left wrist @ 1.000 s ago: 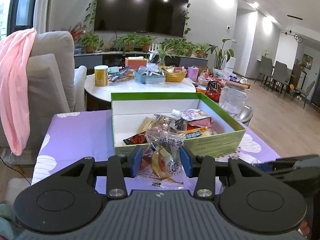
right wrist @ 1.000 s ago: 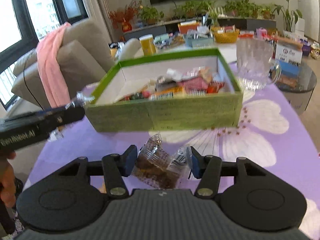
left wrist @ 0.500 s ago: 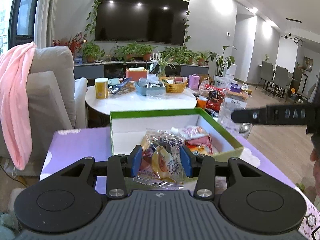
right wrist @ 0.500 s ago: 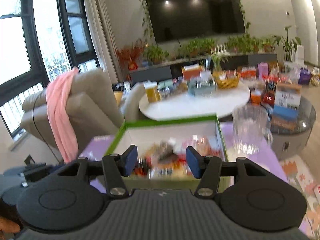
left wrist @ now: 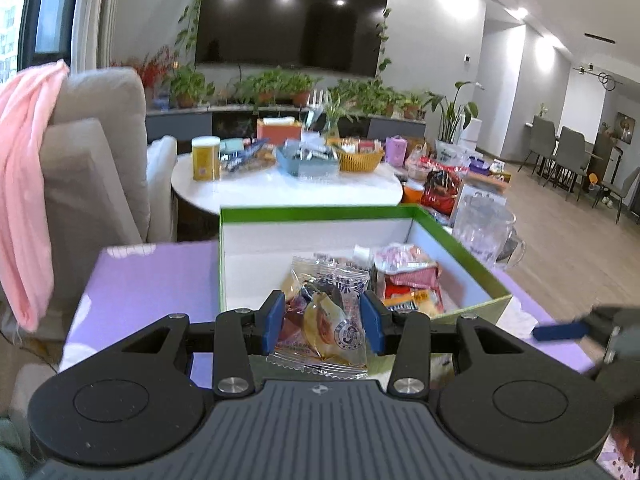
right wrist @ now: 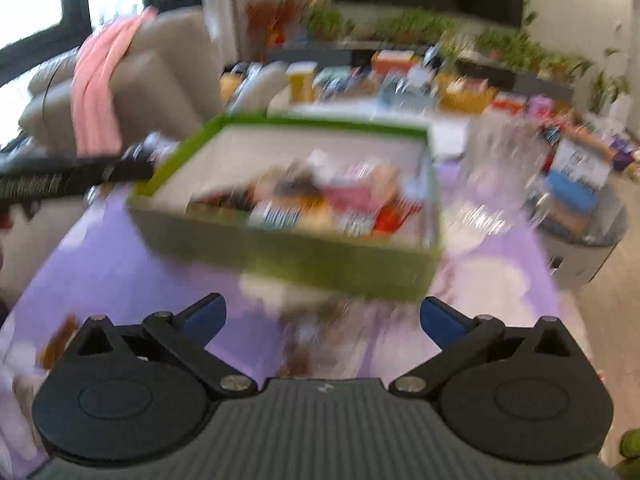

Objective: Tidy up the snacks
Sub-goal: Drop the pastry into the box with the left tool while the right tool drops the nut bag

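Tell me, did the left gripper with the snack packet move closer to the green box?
Yes. The left gripper carried its snack packet forward: the packet now hangs over the green box opening instead of before its front wall.

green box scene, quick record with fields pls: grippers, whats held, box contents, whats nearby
left gripper: shut on clear snack packet, at the green box near edge
right gripper: jaws opening, nothing gripped; view blurred
box contents: mixed wrapped snacks
surface: purple tablecloth
nearby: glass pitcher right of box

Home lounge: sofa (left wrist: 100, 184); television (left wrist: 290, 18)
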`<state>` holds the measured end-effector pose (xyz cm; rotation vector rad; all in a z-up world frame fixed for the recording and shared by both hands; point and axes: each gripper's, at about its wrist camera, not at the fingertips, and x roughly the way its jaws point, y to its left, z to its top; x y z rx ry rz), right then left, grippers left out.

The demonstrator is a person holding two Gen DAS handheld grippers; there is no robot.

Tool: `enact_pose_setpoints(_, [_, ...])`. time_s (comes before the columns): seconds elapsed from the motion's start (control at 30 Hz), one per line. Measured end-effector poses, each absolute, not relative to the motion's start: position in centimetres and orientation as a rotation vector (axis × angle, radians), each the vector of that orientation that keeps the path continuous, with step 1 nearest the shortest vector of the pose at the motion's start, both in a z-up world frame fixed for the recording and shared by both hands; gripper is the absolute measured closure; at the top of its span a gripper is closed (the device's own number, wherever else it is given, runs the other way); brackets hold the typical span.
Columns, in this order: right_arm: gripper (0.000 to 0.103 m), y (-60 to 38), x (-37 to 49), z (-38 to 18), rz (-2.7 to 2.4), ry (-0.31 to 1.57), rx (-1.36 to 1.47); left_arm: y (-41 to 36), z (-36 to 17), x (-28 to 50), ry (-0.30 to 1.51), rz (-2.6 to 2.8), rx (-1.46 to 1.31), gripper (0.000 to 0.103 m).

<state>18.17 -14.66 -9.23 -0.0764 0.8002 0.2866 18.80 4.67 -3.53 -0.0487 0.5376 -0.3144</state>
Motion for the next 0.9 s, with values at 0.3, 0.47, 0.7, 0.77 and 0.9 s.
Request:
enact_pose_setpoints(0.3, [0.059, -13.4, 19.9, -12.3, 0.312, 0.924, -0.132, 4.6, -3.4, 18.2, 0.541, -0.314, -0.039, 0.064])
enact_pose_setpoints(0.47, [0.06, -14.4, 18.3, -9.6, 0.312, 0.835, -0.087, 4.6, -2.8, 17.8, 0.526, -0.316, -0.04, 0.064])
enact_pose_setpoints(0.7, [0.06, -14.8, 17.1, -4.8, 0.324, 0.683, -0.059, 3.7, -2.0, 17.3, 0.504, -0.335, -0.038, 0.064])
enact_pose_setpoints(0.77, [0.06, -14.9, 17.3, -3.8, 0.327, 0.648, -0.049, 3.6, -1.8, 17.4, 0.501, -0.333, -0.038, 0.064])
enact_pose_setpoints(0.9, [0.06, -14.9, 19.2, -2.2, 0.315, 0.589, -0.037, 3.4, -1.1, 18.1, 0.49, -0.33, -0.036, 0.064])
